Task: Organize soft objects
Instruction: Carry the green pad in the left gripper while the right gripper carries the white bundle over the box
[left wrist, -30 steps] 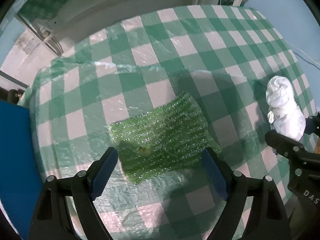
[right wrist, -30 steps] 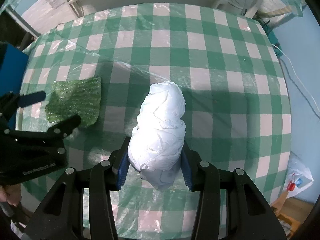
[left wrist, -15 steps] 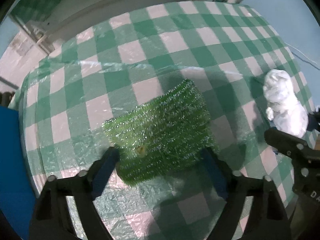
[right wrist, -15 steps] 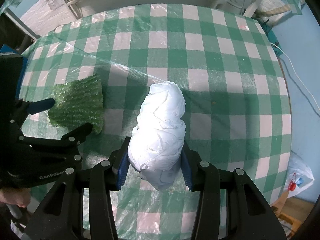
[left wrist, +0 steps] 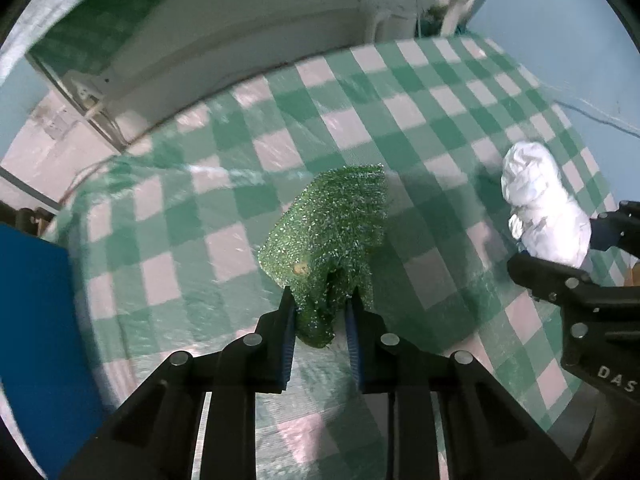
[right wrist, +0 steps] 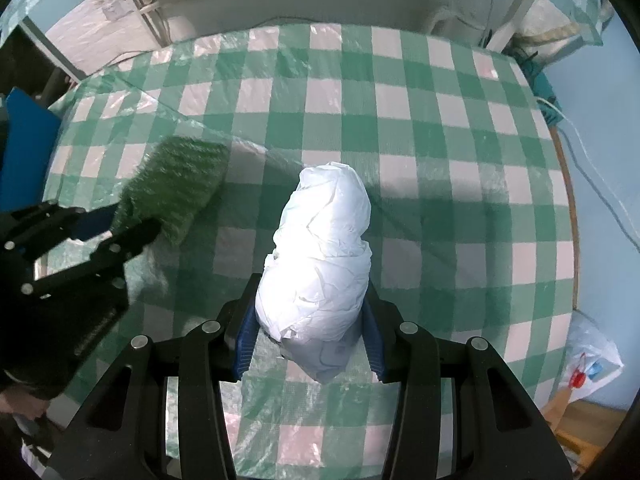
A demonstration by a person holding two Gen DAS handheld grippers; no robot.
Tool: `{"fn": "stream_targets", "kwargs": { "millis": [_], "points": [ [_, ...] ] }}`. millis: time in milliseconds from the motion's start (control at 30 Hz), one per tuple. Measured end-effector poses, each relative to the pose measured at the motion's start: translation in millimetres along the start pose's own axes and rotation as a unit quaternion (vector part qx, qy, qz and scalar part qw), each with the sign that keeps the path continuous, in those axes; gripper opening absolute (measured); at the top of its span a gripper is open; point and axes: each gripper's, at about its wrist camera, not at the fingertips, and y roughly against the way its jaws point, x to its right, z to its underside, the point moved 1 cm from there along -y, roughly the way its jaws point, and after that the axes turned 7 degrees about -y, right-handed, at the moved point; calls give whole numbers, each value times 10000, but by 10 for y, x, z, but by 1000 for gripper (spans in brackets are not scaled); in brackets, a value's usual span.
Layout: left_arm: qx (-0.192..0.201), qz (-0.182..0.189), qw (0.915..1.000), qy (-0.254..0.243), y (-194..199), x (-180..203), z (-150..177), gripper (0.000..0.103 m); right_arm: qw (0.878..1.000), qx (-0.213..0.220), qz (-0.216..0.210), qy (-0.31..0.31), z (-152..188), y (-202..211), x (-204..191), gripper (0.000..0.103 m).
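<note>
Two tongs in view, each clamped on a soft item. Left tongs [left wrist: 320, 308]: blue pads pinched on the near edge of the green scrubber pad [left wrist: 332, 236], which is bunched between them and stands up off the tabletop [left wrist: 440, 120], far edge fanned out. Small tan speck on its face. Right tongs [right wrist: 308, 320]: pads pressed against both sides of the white crumpled bundle [right wrist: 320, 256], lower end of bundle between the pads, upper end pointing away from the camera. From the right wrist view, the scrubber sits to the left of the bundle, near but apart. Tabletop covered with a green-and-white checked cloth under clear plastic film. Blue panel [left wrist: 36, 320] at the left edge.
</note>
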Motion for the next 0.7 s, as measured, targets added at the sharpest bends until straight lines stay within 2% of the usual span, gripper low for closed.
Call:
{"fn": "stream_targets", "kwargs": {
  "millis": [100, 367, 700],
  "points": [
    [178, -126, 9997, 82, 207, -111, -7, 22, 9999, 117, 21, 84, -21, 91, -77, 45],
    [402, -257, 9981, 384, 404, -464, 6, 22, 9981, 441, -30, 426, -35, 380, -387, 45],
    [680, -399, 9943, 718, 785, -794, 132, 22, 9945, 708, -268, 720, -85, 607, -634, 45]
  ]
}}
